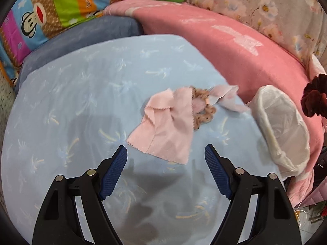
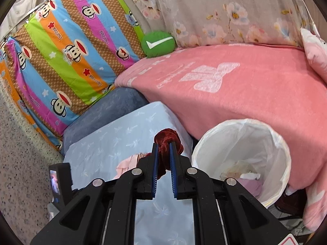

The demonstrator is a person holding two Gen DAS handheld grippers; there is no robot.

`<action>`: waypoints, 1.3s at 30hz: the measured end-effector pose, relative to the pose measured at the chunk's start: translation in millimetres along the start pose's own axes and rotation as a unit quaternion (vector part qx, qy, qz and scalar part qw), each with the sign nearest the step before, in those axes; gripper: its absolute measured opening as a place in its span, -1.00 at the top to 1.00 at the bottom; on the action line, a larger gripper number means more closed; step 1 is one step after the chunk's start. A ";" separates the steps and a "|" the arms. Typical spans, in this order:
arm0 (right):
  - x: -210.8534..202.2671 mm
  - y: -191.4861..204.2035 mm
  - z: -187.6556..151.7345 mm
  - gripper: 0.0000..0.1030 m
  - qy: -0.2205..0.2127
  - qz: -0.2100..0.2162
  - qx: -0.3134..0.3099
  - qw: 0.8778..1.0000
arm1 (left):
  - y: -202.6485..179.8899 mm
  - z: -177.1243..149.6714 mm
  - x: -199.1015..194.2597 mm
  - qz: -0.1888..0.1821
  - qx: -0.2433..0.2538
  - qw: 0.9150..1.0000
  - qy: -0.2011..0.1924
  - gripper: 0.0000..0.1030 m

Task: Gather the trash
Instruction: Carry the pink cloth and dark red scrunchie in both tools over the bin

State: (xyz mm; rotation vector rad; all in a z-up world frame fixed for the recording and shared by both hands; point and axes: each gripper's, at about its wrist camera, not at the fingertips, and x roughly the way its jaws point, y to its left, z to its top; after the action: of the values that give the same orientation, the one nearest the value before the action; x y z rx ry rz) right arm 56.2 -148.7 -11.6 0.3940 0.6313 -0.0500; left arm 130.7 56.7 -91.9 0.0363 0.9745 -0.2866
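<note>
In the left wrist view my left gripper (image 1: 166, 151) is open, hovering over a light blue patterned cloth surface (image 1: 71, 106), with nothing between its fingers. Just beyond its tips lies a pink cloth scrap (image 1: 167, 126), partly covering a brown spotted scrunchie (image 1: 202, 112) and a pale pink-white scrap (image 1: 226, 97). In the right wrist view my right gripper (image 2: 163, 144) is shut on a dark red velvet scrunchie (image 2: 168, 140), held above the blue surface just left of the white-lined bin (image 2: 241, 153). The red scrunchie (image 1: 315, 97) also shows at the right edge beside the bin (image 1: 284, 130).
A pink blanket (image 2: 245, 85) covers the bed behind the bin. A striped monkey-print pillow (image 2: 67, 61), a green cushion (image 2: 158, 43) and a blue-grey cushion (image 2: 106, 110) lie behind the surface. Crumpled scraps rest in the bin. Speckled floor (image 2: 22, 153) is at left.
</note>
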 end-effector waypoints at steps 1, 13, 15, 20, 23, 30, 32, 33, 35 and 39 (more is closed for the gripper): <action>3.3 1.8 -2.0 0.80 0.003 0.000 -0.001 1.000 | -0.1 0.4 4.4 -0.003 0.000 1.000 0.001 -0.45; 39.5 15.6 -8.6 0.80 0.030 0.001 -0.007 1.000 | -6.4 5.4 42.1 0.004 -0.004 1.000 0.020 -0.19; 43.4 18.9 -9.0 0.80 0.033 0.002 -0.009 0.999 | -4.1 7.0 40.7 0.006 -0.008 1.000 0.017 0.08; 52.4 22.4 -8.7 0.80 0.040 0.009 -0.011 0.999 | 12.4 8.7 41.4 0.008 -0.024 1.000 0.018 0.94; 54.5 26.8 -7.1 0.80 0.041 0.013 -0.014 0.999 | 18.6 12.3 35.6 -0.004 -0.035 0.999 0.015 0.95; 48.0 32.3 2.0 0.80 0.027 0.021 -0.019 0.999 | 4.0 28.9 -4.0 -0.024 -0.019 0.999 -0.024 0.95; 42.9 31.0 4.4 0.80 0.021 0.021 -0.018 0.999 | -4.7 34.0 -16.9 -0.034 -0.012 0.999 -0.037 0.95; 40.0 30.0 5.8 0.80 0.017 0.021 -0.017 0.999 | -9.3 36.2 -23.1 -0.038 -0.008 0.998 -0.044 0.95; 33.2 26.4 9.1 0.80 0.009 0.019 -0.015 1.000 | -19.6 39.9 -36.3 -0.051 -0.002 0.997 -0.056 0.95; 16.5 15.5 16.5 0.80 -0.010 0.014 -0.008 1.000 | -42.4 47.1 -53.3 -0.072 0.016 0.995 -0.072 0.95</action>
State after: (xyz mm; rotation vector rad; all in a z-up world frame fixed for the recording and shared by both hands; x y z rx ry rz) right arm 81.4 -139.4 -3.8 0.3860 0.6063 -0.0231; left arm 129.8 20.4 -17.5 -0.0250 0.8306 -0.4317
